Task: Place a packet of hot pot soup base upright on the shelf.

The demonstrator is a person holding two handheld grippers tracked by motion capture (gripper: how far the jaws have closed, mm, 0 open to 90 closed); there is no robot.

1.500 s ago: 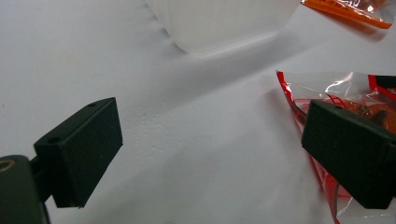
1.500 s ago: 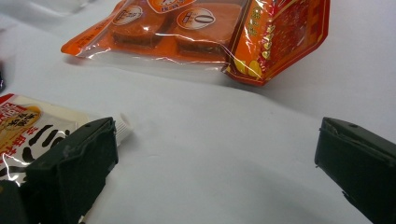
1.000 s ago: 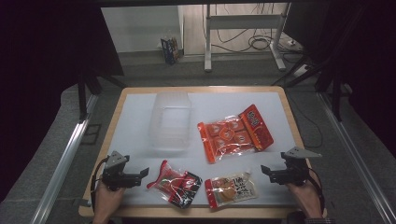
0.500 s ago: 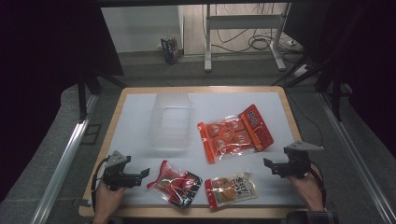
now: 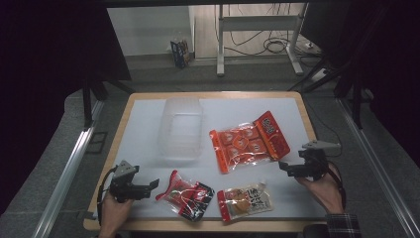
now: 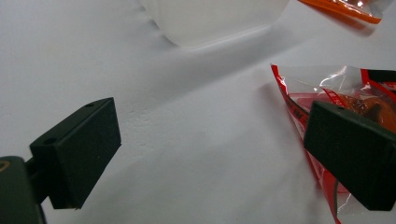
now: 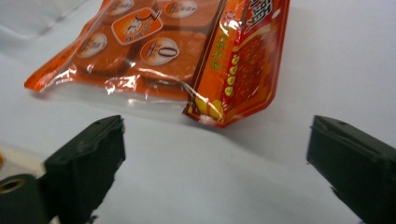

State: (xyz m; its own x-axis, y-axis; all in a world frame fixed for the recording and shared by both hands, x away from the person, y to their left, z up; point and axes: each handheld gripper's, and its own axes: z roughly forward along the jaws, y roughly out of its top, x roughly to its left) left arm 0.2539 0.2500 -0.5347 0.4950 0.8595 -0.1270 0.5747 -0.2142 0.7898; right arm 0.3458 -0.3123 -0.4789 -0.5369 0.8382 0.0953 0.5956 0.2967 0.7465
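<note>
The right claw (image 5: pixel 286 167) hangs just above the white surface (image 5: pixel 143 129) near its right edge, held in the person's right hand (image 5: pixel 323 186). Its jaws stand wide apart with nothing between them, though they have just been closing a little. In the right gripper view they frame bare surface, and the near corner of the large orange snack bag (image 7: pixel 187 51) lies just beyond their tips, not touching either one. From the high view that orange snack bag (image 5: pixel 248 141) lies flat in the middle right of the surface, a short way left of the right claw.

The left claw (image 5: pixel 151 185) sits low at the front left, in the person's left hand (image 5: pixel 115 210), its jaws also wide apart and holding nothing. In the left gripper view, the red snack packet (image 6: pixel 327 121) lies behind the right-hand jaw; whether they touch I cannot tell. In the high view the red snack packet (image 5: pixel 187 193) lies just beside the left claw's tips.

Next to it, toward the right, lies a clear packet with an orange round snack (image 5: pixel 246 199). Farther back stands a clear plastic container (image 5: pixel 182 130), to the left of the orange bag.
</note>
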